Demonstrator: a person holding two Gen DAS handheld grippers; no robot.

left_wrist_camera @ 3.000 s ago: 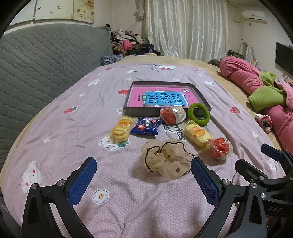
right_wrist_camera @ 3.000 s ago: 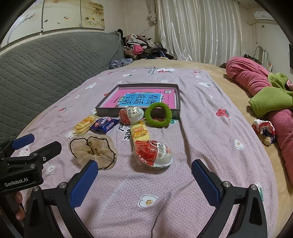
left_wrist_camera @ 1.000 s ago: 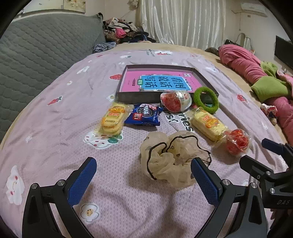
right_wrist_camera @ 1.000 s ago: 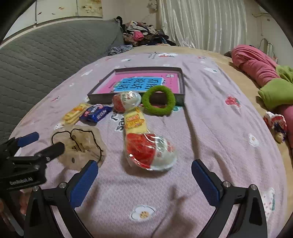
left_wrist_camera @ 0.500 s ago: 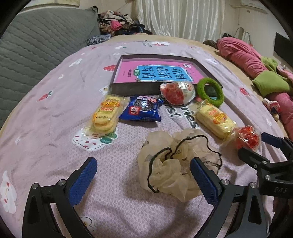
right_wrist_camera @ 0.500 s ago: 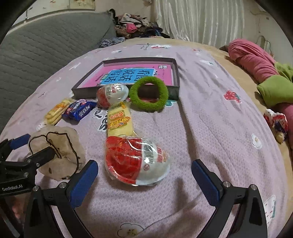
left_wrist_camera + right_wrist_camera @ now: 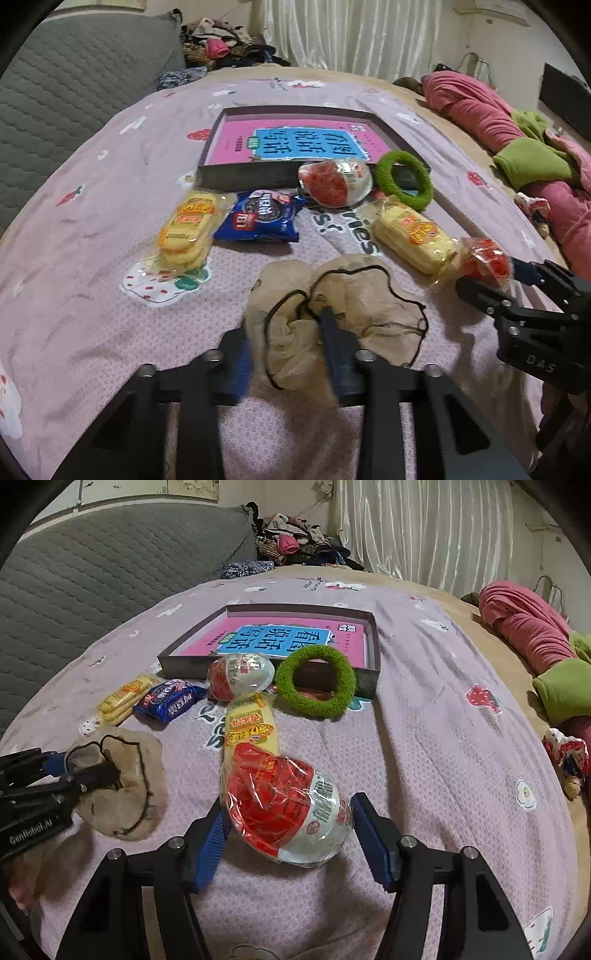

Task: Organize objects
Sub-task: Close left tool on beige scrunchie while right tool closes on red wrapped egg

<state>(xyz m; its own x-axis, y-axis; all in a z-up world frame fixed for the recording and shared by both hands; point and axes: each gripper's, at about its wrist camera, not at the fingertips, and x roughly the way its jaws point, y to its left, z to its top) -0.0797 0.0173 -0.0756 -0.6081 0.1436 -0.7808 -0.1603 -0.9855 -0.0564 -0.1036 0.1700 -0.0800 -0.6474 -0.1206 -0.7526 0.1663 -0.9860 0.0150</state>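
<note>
On the bed's purple sheet [image 7: 443, 738], my left claw [image 7: 288, 354] has just been closing and pinches the beige scrunchie [image 7: 354, 306]; my right claw [image 7: 288, 830] has just been closing around the red-and-white egg packet [image 7: 288, 805], pads at its sides. Open sheet lies right of it; the box [image 7: 365, 681] sits beyond.
</note>
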